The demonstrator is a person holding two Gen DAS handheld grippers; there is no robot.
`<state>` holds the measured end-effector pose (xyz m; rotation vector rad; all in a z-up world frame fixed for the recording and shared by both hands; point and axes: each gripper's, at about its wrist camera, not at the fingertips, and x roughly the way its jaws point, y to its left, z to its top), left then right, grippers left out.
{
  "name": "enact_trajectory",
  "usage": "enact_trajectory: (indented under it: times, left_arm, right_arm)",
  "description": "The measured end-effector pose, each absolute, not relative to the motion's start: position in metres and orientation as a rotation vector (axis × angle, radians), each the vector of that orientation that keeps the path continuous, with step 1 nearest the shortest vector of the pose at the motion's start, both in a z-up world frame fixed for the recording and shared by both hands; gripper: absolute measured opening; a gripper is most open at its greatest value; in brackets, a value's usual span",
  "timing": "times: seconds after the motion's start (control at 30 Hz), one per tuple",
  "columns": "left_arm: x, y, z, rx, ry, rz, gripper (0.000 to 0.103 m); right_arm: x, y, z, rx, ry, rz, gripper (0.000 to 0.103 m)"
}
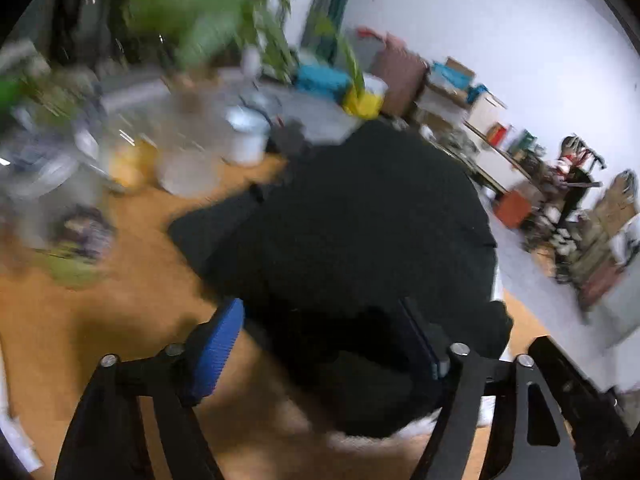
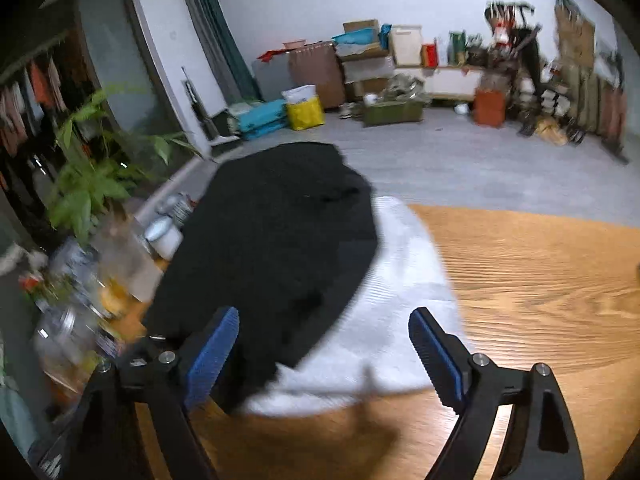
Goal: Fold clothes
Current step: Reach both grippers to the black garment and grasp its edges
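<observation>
Left wrist view is showing the left gripper [image 1: 320, 344] standing wide apart and grasping nothing, its blue ribbed pads straddling the near edge of a black, soft fabric garment [image 1: 360, 220]. That garment is lying spread on the wooden table [image 1: 80, 320], running away from the tool toward the far table edge, with a sleeve-like flap sticking out to the left. Right wrist view is showing the right gripper [image 2: 324, 344] likewise released and empty, hovering over a white ribbed cloth [image 2: 400, 280] lying partly under the black garment's right side. From this gripper the black garment is lying ahead and to the left, its long axis pointing away toward the grey floor. Judging by position, the left gripper is the nearer to the dark fabric's near edge. Motion blur is preventing any reading of fold lines, so the stage of folding is remaining unsettled.
</observation>
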<state>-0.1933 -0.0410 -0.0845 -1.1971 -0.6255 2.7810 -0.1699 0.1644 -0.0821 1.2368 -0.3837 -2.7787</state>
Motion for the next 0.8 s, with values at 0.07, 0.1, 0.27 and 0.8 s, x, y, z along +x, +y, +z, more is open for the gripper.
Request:
enact_trajectory:
  times: [0.07,0.1,0.27,0.8]
  left_arm:
    - [-0.198,-0.046,-0.098,-1.214,-0.713,2.708,0.056]
    - [-0.197,-0.047,-0.100,-1.198,-0.743,2.682,0.052]
    - [-0.184,-0.046,-0.092,-1.154,-0.735,2.641,0.014]
    - [-0.149,-0.038,-0.043,-1.106,-0.665,2.572,0.003]
  right_arm:
    - [-0.178,0.157,-0.099,1.266,-0.421,-2.708,0.077]
    - [-0.184,0.152,-0.103,1.244,-0.411,-2.693,0.064]
    - [-0.179,0.144,-0.117,1.203,-0.457,-2.610,0.016]
    - [-0.143,0.134,-0.055,0.754,-0.585,-2.553,0.006]
